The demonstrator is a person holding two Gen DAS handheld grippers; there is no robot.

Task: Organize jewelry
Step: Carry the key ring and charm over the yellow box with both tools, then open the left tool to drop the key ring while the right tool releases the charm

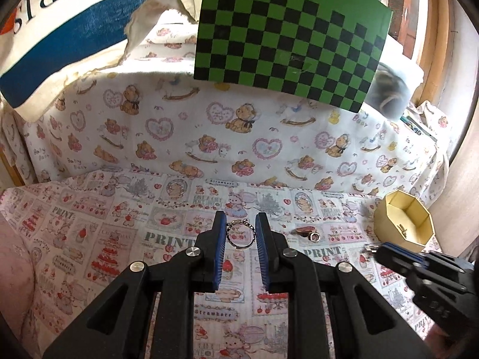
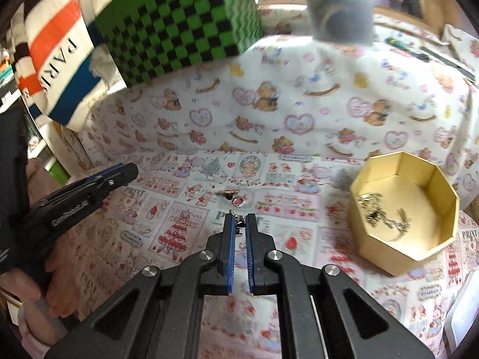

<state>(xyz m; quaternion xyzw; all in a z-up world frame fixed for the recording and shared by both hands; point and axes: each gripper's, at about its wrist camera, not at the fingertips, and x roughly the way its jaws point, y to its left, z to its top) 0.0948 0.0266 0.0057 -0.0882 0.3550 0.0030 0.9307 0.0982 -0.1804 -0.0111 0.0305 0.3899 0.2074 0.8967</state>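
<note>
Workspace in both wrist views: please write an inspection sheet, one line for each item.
Surface: printed cloth covers the work area, and a teddy-bear cloth rises behind it.
Job's things: open yellow octagonal box with silver jewelry inside; beaded ring on the cloth; two small pieces lying further out.
Clutter: green checkered board, striped fabric, a blurred grey object.
Grippers: left claw open around the beaded ring; right claw nearly closed on a small metal piece.
Cables: nothing seen.
Surroundings: wooden furniture at the right.
</note>
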